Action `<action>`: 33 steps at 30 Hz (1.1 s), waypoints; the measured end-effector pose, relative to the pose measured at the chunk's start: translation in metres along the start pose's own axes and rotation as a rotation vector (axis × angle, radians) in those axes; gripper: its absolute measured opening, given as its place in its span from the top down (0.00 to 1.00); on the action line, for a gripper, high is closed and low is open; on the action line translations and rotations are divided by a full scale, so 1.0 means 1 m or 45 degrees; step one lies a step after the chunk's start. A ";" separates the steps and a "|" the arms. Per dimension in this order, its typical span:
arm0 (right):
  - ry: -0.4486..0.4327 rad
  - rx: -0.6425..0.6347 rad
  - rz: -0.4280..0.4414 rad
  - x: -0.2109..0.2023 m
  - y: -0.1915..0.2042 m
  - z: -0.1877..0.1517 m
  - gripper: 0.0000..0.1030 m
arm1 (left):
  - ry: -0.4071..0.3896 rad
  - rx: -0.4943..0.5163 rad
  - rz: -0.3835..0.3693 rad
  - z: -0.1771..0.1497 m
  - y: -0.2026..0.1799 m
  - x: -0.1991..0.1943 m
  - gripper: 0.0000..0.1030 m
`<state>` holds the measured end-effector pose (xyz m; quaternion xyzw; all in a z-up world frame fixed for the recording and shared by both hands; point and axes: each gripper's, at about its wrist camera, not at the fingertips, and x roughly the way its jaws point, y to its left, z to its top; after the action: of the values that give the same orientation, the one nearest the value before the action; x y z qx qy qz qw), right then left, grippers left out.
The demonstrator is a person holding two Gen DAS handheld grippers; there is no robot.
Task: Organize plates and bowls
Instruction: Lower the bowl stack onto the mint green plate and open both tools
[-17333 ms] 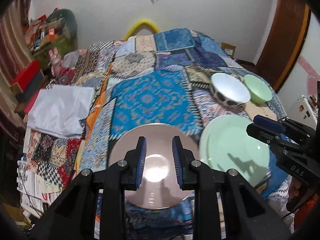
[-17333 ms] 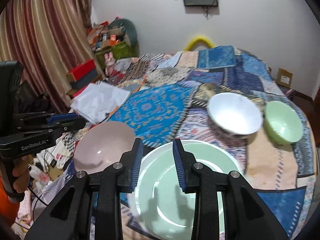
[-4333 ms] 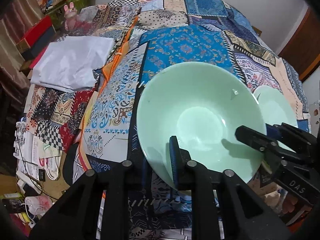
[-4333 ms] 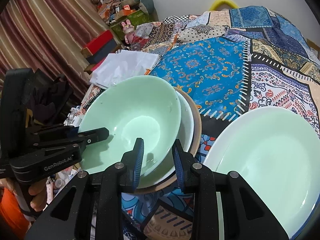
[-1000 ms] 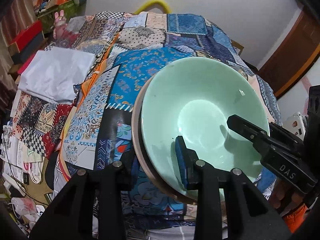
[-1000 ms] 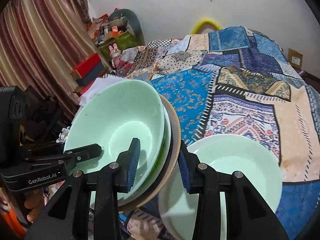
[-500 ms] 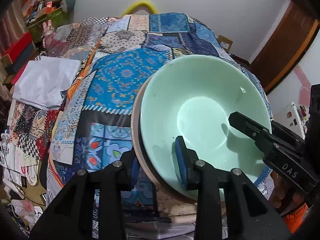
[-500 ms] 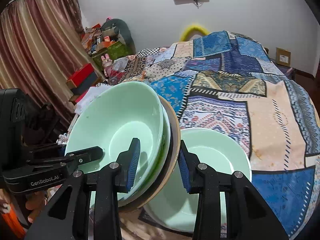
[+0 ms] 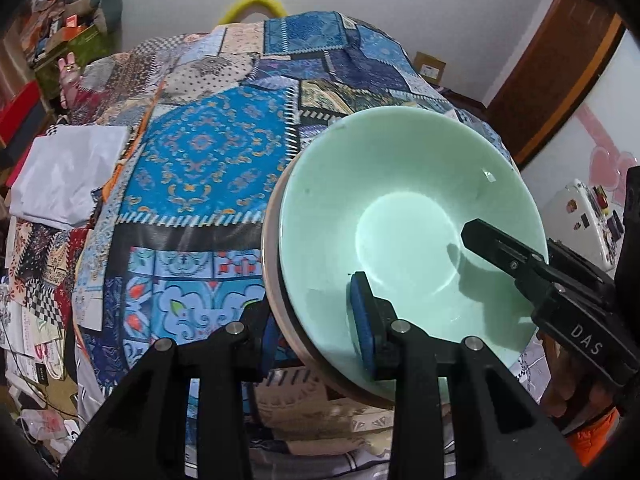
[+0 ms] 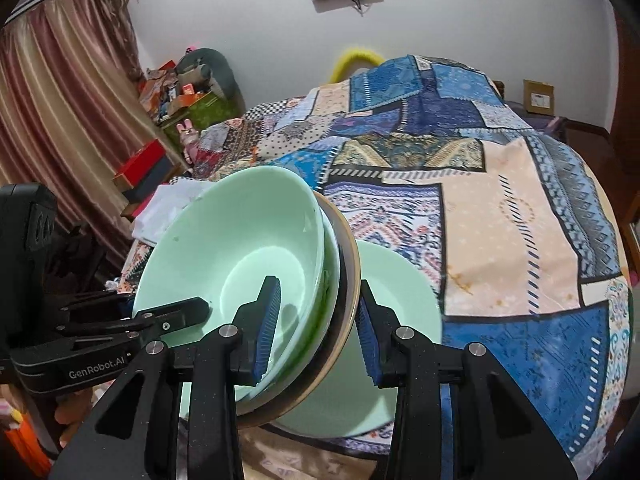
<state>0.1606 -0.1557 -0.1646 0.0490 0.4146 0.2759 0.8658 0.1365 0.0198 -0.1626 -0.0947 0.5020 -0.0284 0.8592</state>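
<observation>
The patchwork quilt in blue and beige (image 10: 516, 216) covers the bed. On it lies a pale green round plate (image 10: 400, 280). Above the plate, a tilted stack is held: a beige plate (image 10: 349, 264) carrying a pale green bowl (image 9: 400, 216). The left gripper (image 9: 316, 328) and the right gripper (image 10: 316, 320) each clamp the stack's rim, jaws partly closed.

We read two markings: "DAS" in white on the right tongs (image 9: 496, 248), and "GenRobot.AI" in white on the left tongs (image 10: 188, 312).
</observation>
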 end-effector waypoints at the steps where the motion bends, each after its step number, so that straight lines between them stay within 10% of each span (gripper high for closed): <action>1: 0.004 0.004 -0.006 0.001 -0.002 -0.001 0.67 | 0.004 0.002 -0.003 0.000 -0.001 0.002 0.69; 33: 0.103 0.076 0.011 0.038 -0.029 -0.017 0.67 | 0.159 -0.056 -0.027 0.001 0.004 0.072 0.68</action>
<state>0.1799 -0.1633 -0.2110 0.0655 0.4571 0.2688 0.8453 0.1729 0.0139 -0.2251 -0.1167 0.5540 -0.0324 0.8236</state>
